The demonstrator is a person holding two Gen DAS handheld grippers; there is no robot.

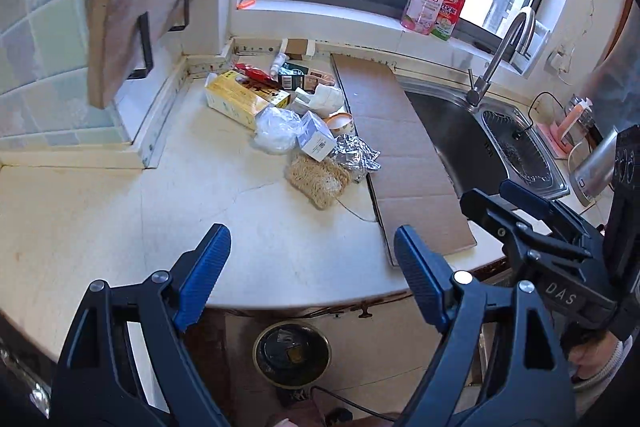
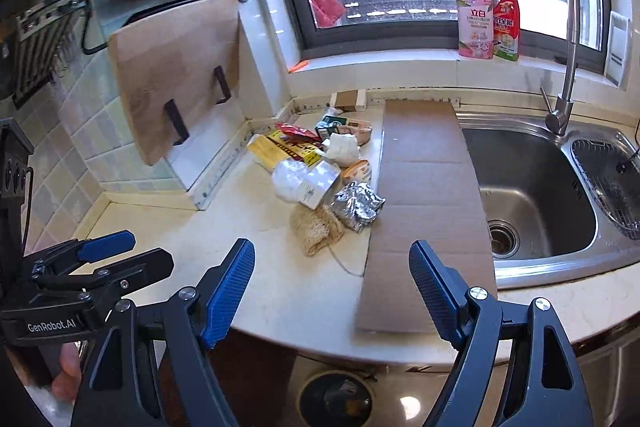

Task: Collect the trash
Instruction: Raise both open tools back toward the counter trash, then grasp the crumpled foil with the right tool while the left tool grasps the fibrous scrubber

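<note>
Under the counter (image 2: 280, 291), bin (image 2: 336, 397) holding trash

A heap of trash (image 2: 320, 167) lay on the surface (image 2: 256, 267) near the back corner, with a cardboard sheet (image 2: 424, 195) touching its right side. The sheet overlapped the left edge of the sink (image 2: 532, 195). A cutting board (image 2: 180, 75) hung left of the heap. A bin (image 2: 336, 399) stood on the floor below the surface's front edge.

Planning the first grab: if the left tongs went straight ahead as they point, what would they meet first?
Probably bare countertop short of the dried noodle block; depth is uncertain. The left tongs are open and empty.
</note>
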